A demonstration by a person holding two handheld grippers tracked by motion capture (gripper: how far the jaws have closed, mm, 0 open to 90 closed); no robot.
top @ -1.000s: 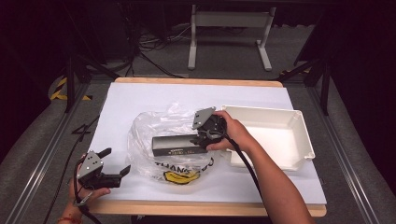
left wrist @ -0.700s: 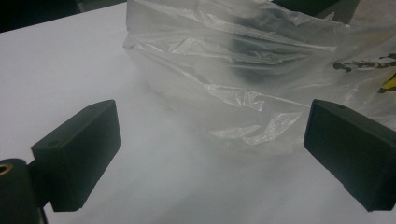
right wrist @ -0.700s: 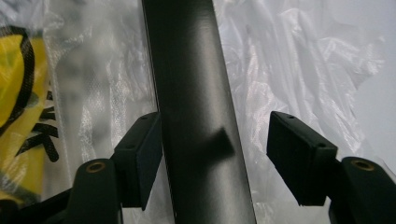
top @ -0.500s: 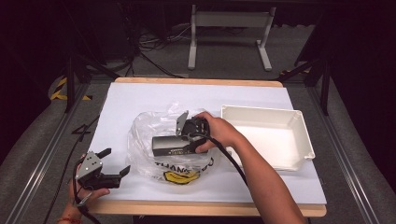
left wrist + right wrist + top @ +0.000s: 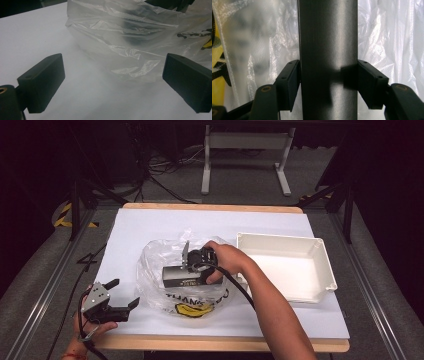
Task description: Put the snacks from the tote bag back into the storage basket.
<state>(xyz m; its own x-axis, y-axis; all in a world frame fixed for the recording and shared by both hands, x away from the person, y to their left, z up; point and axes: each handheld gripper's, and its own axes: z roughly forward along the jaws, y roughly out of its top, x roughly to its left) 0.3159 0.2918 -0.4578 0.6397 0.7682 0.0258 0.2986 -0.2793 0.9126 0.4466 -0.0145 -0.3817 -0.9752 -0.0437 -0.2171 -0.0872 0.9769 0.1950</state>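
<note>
Fingers (image 5: 288, 83) of the right gripper (image 5: 192, 265) have just been closing and now press both sides of the black box (image 5: 182, 276), which lies on the clear plastic bag (image 5: 160, 265) in the middle of the table (image 5: 130, 225). Near the left front corner, the left gripper (image 5: 122, 295) rests with jaws spread wide, holding nothing. To the right sits a white tray (image 5: 325, 270)

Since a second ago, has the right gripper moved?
Yes. In the high view the right gripper has shifted left, away from the white tray, and its jaws have just been closing on the black box lying on the bag.
</note>
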